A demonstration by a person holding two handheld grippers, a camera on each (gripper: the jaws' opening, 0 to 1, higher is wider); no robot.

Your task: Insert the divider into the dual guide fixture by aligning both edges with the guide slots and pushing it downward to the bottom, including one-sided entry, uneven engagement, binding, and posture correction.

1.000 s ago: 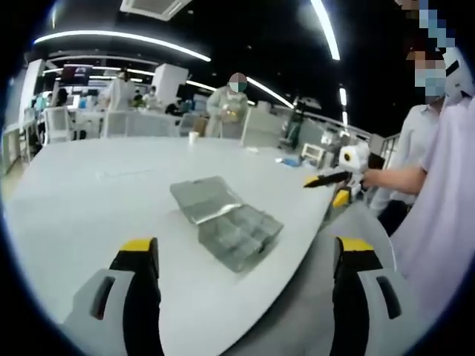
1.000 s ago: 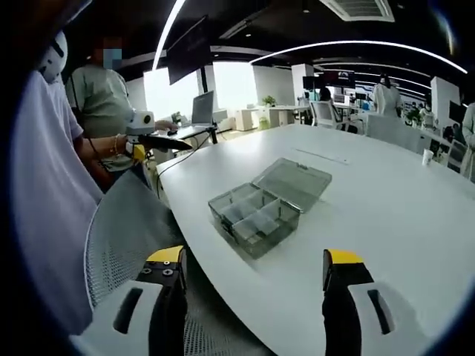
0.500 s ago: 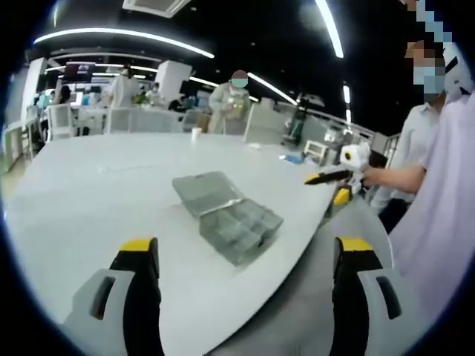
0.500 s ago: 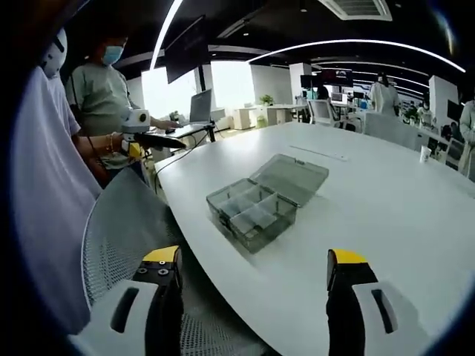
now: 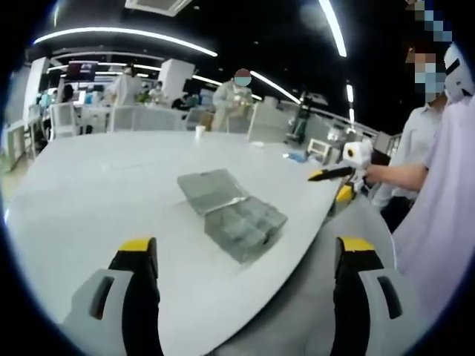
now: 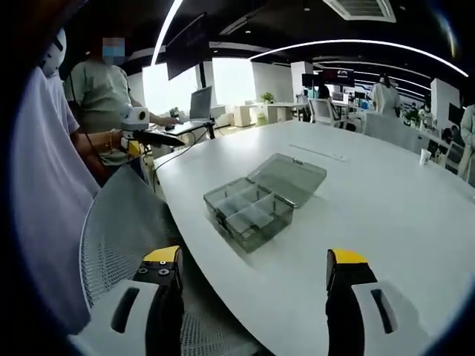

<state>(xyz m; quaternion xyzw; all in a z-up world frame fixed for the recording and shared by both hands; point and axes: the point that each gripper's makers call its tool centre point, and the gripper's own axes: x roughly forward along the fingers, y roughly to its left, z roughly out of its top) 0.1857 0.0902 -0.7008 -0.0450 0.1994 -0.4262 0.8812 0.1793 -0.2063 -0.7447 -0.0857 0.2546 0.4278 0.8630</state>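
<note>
A clear plastic compartment box (image 5: pixel 234 213) lies open on the white table (image 5: pixel 96 193), its lid folded flat behind it; dividers stand inside. In the right gripper view the same box (image 6: pixel 260 200) sits near the table's front edge. My left gripper (image 5: pixel 249 252) is open, well short of the box, with nothing between its yellow-tipped jaws. My right gripper (image 6: pixel 254 259) is open too, hovering over the table edge and chair, short of the box.
A grey mesh chair (image 6: pixel 122 237) stands at the table edge. Another person (image 5: pixel 404 159) at the side holds a yellow-and-black gripper (image 5: pixel 334 175). A paper cup (image 5: pixel 199 131) stands far across the table. More people and desks fill the background.
Both views have drifted slightly, so the box sits a little differently in frame. The box has not moved on the table, and both grippers have stayed open.
</note>
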